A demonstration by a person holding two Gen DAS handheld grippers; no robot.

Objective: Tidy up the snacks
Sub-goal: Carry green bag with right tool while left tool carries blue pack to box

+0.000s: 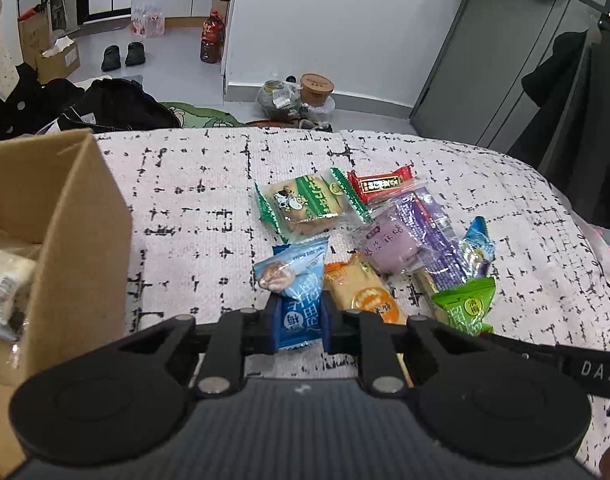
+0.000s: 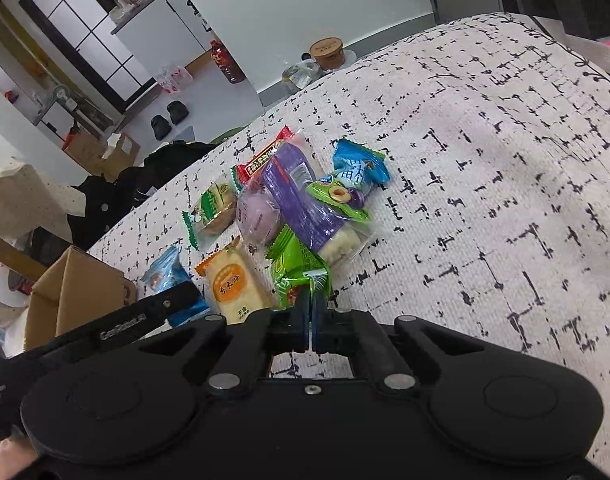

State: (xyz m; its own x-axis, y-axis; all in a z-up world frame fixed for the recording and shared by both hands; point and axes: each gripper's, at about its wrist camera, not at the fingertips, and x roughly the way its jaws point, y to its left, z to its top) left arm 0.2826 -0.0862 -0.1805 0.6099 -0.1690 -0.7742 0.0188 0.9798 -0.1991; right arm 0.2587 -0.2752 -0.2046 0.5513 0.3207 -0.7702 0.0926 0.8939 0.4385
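A pile of wrapped snacks lies on a white cloth with black marks. My left gripper is shut on a blue snack packet, also seen in the right wrist view. My right gripper is shut on a green snack packet, which shows at the pile's near right in the left wrist view. An orange biscuit pack lies between the two. A purple bar, a purple mochi, a green cow-print cake and a red bar lie beyond.
An open cardboard box with packets inside stands at the left on the cloth; it also shows in the right wrist view. The left gripper's arm crosses in front of it. Beyond the far edge are a black bag and floor clutter.
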